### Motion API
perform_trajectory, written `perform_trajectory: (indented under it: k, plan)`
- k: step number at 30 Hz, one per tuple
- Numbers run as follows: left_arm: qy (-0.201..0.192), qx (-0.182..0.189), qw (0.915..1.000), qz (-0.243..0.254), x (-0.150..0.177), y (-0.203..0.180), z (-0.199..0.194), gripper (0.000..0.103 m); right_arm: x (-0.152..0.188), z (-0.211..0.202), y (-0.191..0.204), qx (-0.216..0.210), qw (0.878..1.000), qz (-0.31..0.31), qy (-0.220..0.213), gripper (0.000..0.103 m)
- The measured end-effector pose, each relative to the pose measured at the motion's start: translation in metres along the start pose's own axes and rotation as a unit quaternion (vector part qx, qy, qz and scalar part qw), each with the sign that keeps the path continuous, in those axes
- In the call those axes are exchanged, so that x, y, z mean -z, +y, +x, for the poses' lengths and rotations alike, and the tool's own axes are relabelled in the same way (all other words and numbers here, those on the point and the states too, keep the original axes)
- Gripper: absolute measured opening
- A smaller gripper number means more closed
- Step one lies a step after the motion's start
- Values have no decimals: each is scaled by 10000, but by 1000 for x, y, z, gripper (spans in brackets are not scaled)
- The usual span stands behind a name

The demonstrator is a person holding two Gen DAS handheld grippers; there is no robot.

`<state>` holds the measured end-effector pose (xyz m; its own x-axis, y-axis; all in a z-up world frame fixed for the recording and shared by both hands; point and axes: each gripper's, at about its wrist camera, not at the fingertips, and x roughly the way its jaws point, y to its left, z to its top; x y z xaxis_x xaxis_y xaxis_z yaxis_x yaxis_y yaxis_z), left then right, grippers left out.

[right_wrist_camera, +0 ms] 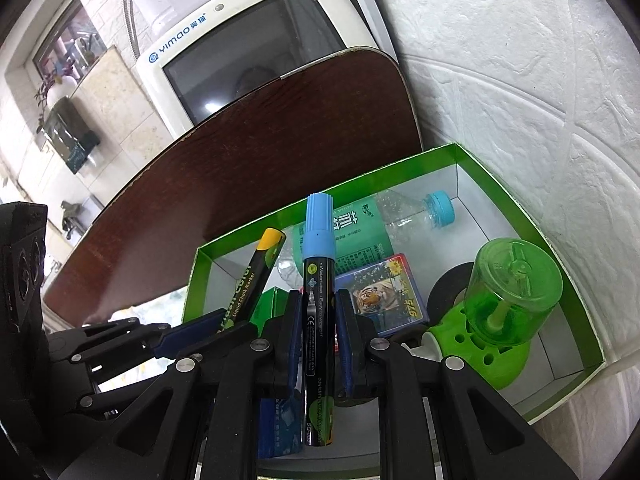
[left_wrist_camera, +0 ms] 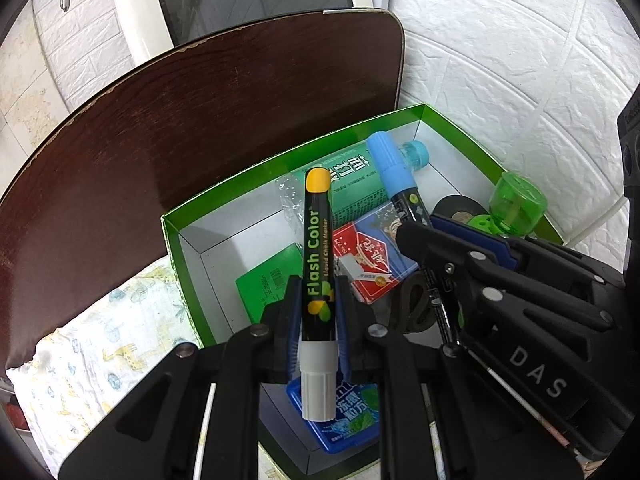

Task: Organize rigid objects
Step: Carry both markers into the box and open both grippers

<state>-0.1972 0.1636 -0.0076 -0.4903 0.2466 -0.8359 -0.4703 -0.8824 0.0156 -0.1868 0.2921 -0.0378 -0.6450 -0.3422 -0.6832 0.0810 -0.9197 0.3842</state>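
My left gripper [left_wrist_camera: 318, 294] is shut on a black chalk marker with a yellow cap [left_wrist_camera: 317, 256] and holds it over the green box [left_wrist_camera: 224, 190]. My right gripper [right_wrist_camera: 318, 306] is shut on a black marker with a blue cap [right_wrist_camera: 319, 280] over the same box [right_wrist_camera: 520, 200]. Each marker also shows in the other view, the blue one [left_wrist_camera: 394, 172] and the yellow one [right_wrist_camera: 256, 276]. In the box lie a clear bottle with a blue cap [right_wrist_camera: 416, 212], a card pack [left_wrist_camera: 370, 258], a green sharpener [right_wrist_camera: 508, 300], a tape roll [right_wrist_camera: 450, 292] and a blue tin [left_wrist_camera: 340, 420].
The box stands against a white textured wall [right_wrist_camera: 520, 80]. A dark wooden board [left_wrist_camera: 200, 120] leans behind the box, with an old monitor [right_wrist_camera: 248, 48] behind it. A patterned cloth [left_wrist_camera: 92, 360] lies left of the box.
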Motion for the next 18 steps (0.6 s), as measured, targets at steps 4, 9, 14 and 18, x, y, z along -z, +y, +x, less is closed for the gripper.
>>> perform_trajectory:
  k: [4,9,14,18]
  plan:
    - [-20,-157,9999,-66,1,5,1,17,0,5,1,-63,9999,19,85,18]
    - [-41,-283,9996,-78,2,7,-2,21,2,6,-3,-43,9998,167,128,18]
    - [-210,-317,9993,-68,6,5,-11,44,5,-5,-4,45,9998,194,35,18]
    - [-422,-349,9985,-9,14,1,-26,53,9,-16,-5,110,9997,239,-5,26]
